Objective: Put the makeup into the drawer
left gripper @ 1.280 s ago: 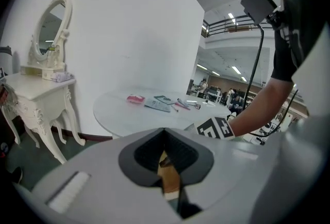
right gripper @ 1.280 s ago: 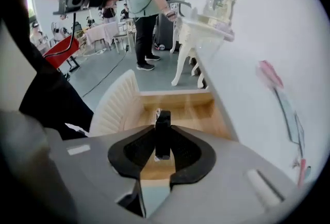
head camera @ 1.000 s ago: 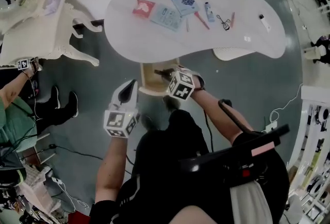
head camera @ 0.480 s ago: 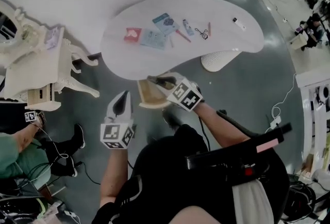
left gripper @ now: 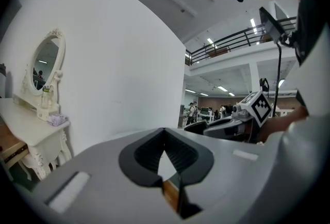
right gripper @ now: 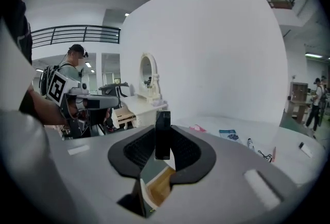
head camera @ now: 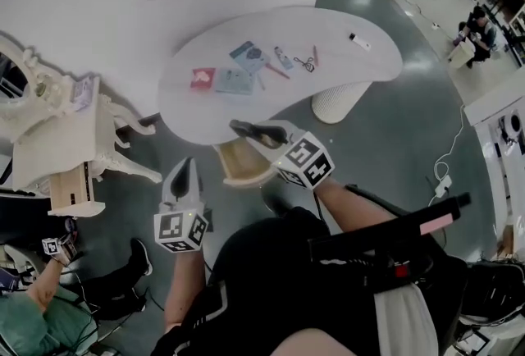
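1. My right gripper is clamped on a slim black stick. I take it for a piece of makeup, though I cannot tell which kind. The jaws stand part-way in, pinching it near their tips, and it rises upright out of them.
2. My left gripper has its jaws drawn together at the tips with nothing between them. It hangs to the left of the drawer, touching nothing.
3. The drawer stands pulled out under the near edge of the white table, its wooden inside open to view. I see nothing lying in it, but the right gripper covers part of it.
4. The rest of the makeup is on the tabletop, well apart from the drawer: a red packet, two blue packets, a small tube, an eyelash curler and a red pencil.
5. I judge the step in hand to be the carry of the black stick, with the drawer already open and the table items untouched.
6. Next I would need to bring the right gripper down until the stick sits inside the drawer walls, then spread the jaws.
7. The table edge overhangs the back of the drawer, so I would come in from the near side.
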### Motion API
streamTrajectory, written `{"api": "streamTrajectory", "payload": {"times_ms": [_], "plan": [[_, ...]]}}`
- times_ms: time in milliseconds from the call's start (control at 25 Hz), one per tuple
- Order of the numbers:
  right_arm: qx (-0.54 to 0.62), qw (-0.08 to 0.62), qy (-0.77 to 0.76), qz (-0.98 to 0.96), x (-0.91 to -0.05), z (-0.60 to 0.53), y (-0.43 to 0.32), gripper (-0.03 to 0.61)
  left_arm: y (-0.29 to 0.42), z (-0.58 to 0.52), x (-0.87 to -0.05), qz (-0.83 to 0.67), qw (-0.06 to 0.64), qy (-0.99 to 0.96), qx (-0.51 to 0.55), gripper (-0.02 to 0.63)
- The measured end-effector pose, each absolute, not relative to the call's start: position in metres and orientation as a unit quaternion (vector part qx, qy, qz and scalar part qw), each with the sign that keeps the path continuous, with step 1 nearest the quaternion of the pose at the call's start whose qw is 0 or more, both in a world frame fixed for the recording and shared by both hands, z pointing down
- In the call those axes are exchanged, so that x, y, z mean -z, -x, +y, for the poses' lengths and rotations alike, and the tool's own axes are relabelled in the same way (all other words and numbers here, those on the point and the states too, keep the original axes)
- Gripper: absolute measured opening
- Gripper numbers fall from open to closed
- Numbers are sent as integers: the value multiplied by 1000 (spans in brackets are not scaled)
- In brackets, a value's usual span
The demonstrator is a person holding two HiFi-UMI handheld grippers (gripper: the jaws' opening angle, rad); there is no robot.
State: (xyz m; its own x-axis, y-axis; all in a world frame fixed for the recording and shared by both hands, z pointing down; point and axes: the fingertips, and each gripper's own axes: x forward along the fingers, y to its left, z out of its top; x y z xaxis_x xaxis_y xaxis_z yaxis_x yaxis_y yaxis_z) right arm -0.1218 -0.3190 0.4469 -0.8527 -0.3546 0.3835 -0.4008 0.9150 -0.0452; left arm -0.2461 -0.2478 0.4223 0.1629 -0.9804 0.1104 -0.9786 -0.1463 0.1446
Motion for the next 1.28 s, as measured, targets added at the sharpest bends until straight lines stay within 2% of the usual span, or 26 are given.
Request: {"api": "streamTrajectory", "payload": {"times_ms": [440, 1280], "plan": [[-57, 120, -238, -962, -397, -317, 111, 91, 244, -244, -391, -647, 69, -759, 25, -2], [-51, 69, -264, -961, -367, -308, 100, 91, 240, -245, -373, -650, 44, -758, 26, -2]]}}
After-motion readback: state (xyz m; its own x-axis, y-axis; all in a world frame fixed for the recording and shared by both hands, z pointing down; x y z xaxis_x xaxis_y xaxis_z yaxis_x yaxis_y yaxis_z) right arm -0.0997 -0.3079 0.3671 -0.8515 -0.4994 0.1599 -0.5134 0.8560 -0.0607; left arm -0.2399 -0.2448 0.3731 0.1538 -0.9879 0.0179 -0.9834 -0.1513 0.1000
